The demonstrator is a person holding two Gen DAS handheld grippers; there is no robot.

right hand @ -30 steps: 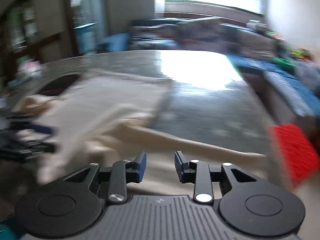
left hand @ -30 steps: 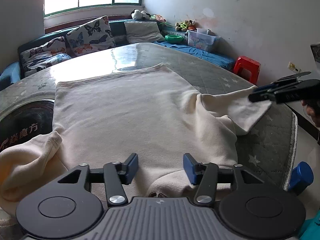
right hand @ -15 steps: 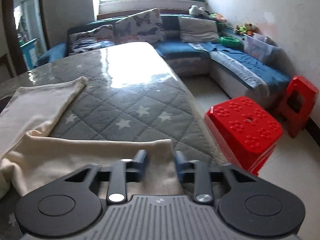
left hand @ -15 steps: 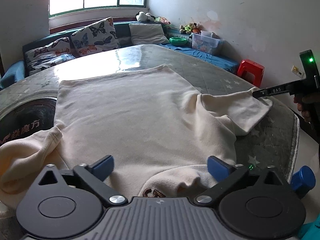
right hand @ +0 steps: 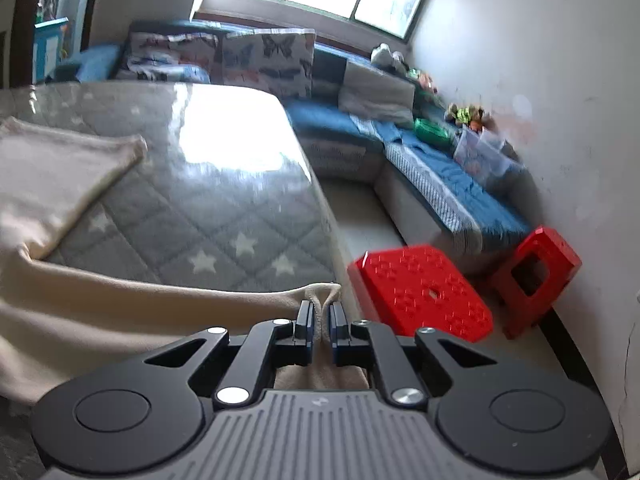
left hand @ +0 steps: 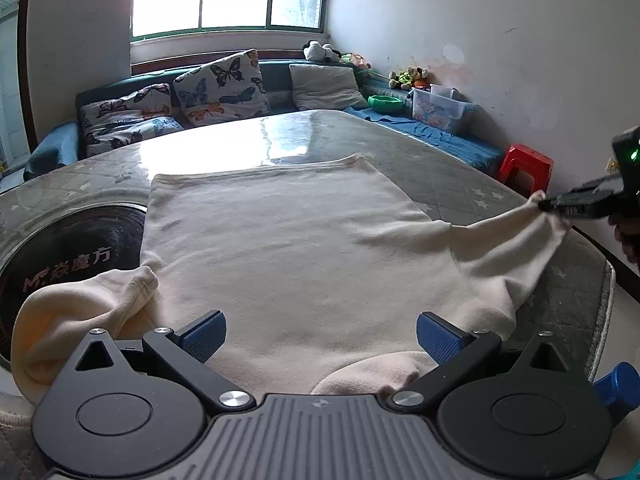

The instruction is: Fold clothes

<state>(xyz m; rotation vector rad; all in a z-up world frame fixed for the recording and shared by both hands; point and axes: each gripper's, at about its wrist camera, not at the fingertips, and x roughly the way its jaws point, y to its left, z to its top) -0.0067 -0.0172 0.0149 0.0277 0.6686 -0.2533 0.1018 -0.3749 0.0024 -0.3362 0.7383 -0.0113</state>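
Note:
A cream sweatshirt (left hand: 296,248) lies spread flat on the grey quilted table (left hand: 448,184), hem toward the far side. My left gripper (left hand: 320,336) hovers open over its near edge, blue pads wide apart with nothing between them. The left sleeve (left hand: 72,312) is bunched at the near left. My right gripper (right hand: 321,322) is shut on the right sleeve's cuff (right hand: 320,294), lifted off the table at the right edge. Seen in the left wrist view, the right gripper (left hand: 548,205) pulls that sleeve (left hand: 508,240) out taut to the right.
A dark round panel (left hand: 68,256) with white lettering is set into the table at the left. Two red stools (right hand: 424,292) stand on the floor just past the table's right edge. A blue sofa (left hand: 432,132) with cushions and a clear storage box runs along the wall.
My right gripper closed on the sleeve cuff and lifted it, pulling the sleeve straight to the right. My left gripper opened wide and stayed over the near edge.

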